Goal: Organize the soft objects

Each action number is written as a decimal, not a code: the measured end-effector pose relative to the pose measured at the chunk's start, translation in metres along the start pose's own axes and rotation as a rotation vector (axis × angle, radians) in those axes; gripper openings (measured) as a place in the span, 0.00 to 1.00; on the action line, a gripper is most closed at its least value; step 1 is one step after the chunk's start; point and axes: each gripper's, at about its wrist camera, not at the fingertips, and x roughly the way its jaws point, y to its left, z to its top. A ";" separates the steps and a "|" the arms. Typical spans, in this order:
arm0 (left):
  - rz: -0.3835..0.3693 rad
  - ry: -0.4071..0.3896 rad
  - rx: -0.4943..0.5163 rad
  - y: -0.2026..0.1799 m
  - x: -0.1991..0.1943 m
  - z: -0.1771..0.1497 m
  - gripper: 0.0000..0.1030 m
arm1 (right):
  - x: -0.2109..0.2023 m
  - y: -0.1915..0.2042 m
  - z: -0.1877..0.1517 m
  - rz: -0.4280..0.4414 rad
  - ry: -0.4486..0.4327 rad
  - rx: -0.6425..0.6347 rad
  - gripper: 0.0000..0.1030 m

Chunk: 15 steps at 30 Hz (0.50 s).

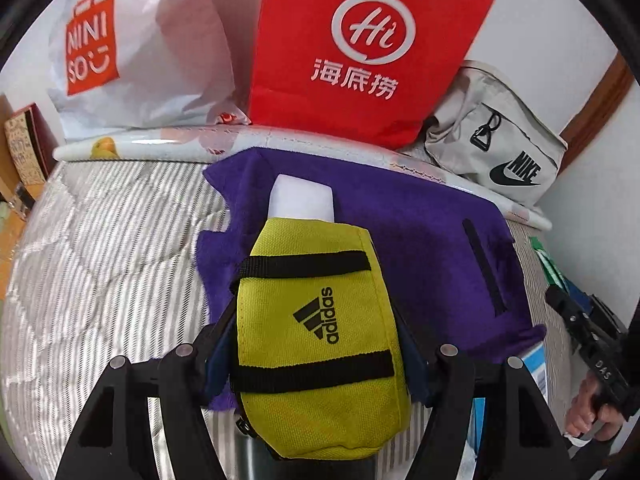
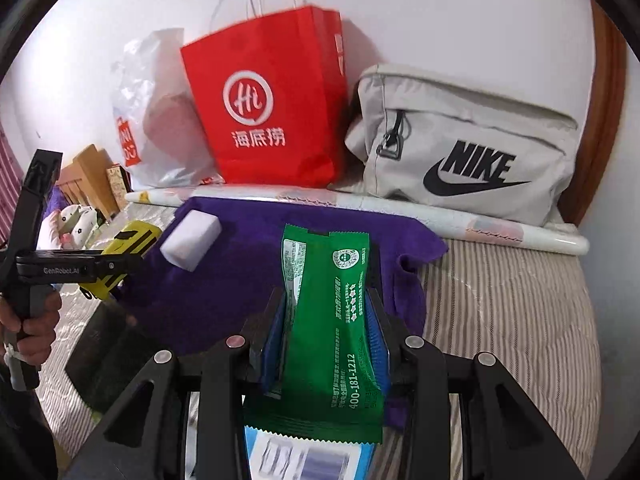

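I count one yellow pouch (image 1: 320, 336), one green packet (image 2: 332, 320), one white sponge block (image 2: 191, 245), one purple towel (image 1: 420, 240), one red paper bag (image 2: 268, 100), one white plastic bag (image 1: 132, 52), one grey Nike bag (image 2: 468, 148), one rolled sheet (image 2: 480, 228), two grippers, left gripper (image 1: 320, 344), right gripper (image 2: 328, 320)

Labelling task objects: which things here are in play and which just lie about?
In play: yellow Adidas pouch in left tool; green packet in right tool; white sponge block; purple cloth.
Lying about: red paper bag; Nike bag; Miniso bag.
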 end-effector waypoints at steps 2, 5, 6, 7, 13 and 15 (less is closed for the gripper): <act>0.005 0.020 0.009 0.000 0.009 0.001 0.66 | 0.012 -0.002 0.002 0.001 0.019 0.003 0.37; 0.001 0.029 0.008 0.000 0.019 0.004 0.66 | 0.026 -0.004 0.006 -0.002 0.046 0.002 0.37; -0.001 0.030 0.006 0.001 0.022 0.006 0.66 | 0.031 -0.004 0.007 -0.005 0.054 0.000 0.37; -0.002 0.031 0.007 0.000 0.024 0.007 0.66 | 0.034 -0.005 0.008 -0.006 0.059 -0.002 0.37; 0.043 0.048 0.046 -0.006 0.041 0.012 0.66 | 0.050 -0.006 0.013 -0.015 0.100 -0.015 0.37; 0.061 0.047 0.068 -0.008 0.044 0.012 0.67 | 0.055 -0.006 0.014 -0.012 0.115 -0.020 0.37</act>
